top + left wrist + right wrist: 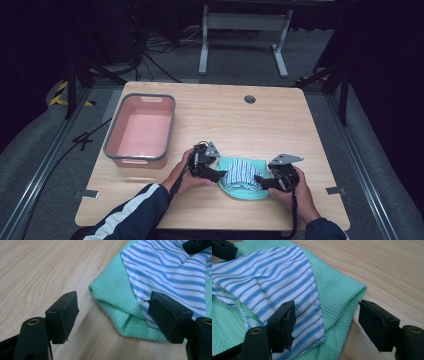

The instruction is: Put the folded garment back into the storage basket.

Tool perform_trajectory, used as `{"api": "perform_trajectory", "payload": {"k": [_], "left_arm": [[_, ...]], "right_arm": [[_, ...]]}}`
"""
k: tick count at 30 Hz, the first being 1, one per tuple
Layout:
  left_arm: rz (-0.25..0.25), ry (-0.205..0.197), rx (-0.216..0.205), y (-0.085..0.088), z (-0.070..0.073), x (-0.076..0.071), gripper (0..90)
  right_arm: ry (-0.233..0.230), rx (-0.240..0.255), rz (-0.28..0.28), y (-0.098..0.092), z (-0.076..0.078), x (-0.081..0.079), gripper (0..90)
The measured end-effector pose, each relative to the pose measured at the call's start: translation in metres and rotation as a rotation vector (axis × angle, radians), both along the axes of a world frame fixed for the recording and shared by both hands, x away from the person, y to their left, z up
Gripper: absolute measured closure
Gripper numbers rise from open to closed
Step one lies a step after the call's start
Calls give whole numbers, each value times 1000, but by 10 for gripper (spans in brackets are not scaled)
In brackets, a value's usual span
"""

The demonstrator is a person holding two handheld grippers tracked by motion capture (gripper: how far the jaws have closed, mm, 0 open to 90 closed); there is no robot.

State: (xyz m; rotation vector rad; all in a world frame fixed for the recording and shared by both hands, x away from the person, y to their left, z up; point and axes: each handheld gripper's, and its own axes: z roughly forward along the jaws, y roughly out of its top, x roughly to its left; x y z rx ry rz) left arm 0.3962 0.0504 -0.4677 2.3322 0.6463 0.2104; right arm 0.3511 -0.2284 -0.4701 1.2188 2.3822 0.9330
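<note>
Both cloths, green (239, 192) and striped (243, 172), half folded on counter (215, 120). Left gripper (221, 175) and right gripper (258, 178) released, nothing grasped. Pink tub (116, 145) waiting.

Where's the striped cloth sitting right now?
In the high view, the striped cloth lies on top of the green cloth near the table's front edge, between the left gripper and right gripper.

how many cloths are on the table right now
2. A green cloth lies on the table's near side between the two grippers, and a blue-striped cloth lies on top of it. The green cloth is folded, so something could be hidden inside.
</note>
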Motion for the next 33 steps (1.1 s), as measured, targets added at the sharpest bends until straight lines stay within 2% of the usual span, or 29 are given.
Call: {"api": "perform_trajectory", "payload": {"k": [2, 5, 7, 9, 10, 12, 17, 22, 23, 28, 30, 31, 33], "left_arm": [[-1, 15, -9, -1, -3, 1, 228], [-13, 11, -9, -4, -6, 1, 217], [-15, 24, -6, -7, -10, 0, 209], [-10, 19, -7, -7, -11, 1, 184], [-6, 19, -6, -7, -11, 1, 175], [1, 15, -8, -6, -12, 1, 159], [2, 1, -7, -6, -13, 0, 145], [8, -3, -15, -6, -14, -1, 152], [-2, -6, -20, -6, -13, -1, 177], [-52, 5, -60, -6, -12, -6, 476], [-62, 15, -67, -6, -11, -6, 553], [-75, 21, -77, -6, -11, -6, 642], [-86, 27, -82, -6, -11, -7, 668]], "right_arm": [[9, 5, -13, 2, -3, 1, 275], [-2, 23, -26, 1, -7, 2, 245], [-8, 25, -34, 2, -7, 0, 245], [-9, 24, -33, 2, -8, 0, 254], [-10, 23, -30, 2, -7, -1, 269], [-12, 28, -7, 3, -6, -2, 355], [-6, 26, 10, 5, -5, -4, 420], [5, 30, 44, 8, -3, -5, 552], [6, 31, 47, 8, -3, -5, 564], [12, 47, 55, 8, -3, -5, 659], [13, 59, 54, 8, -3, -6, 685], [15, 75, 49, 6, -4, -6, 717], [17, 84, 50, 6, -4, -6, 727]]}}
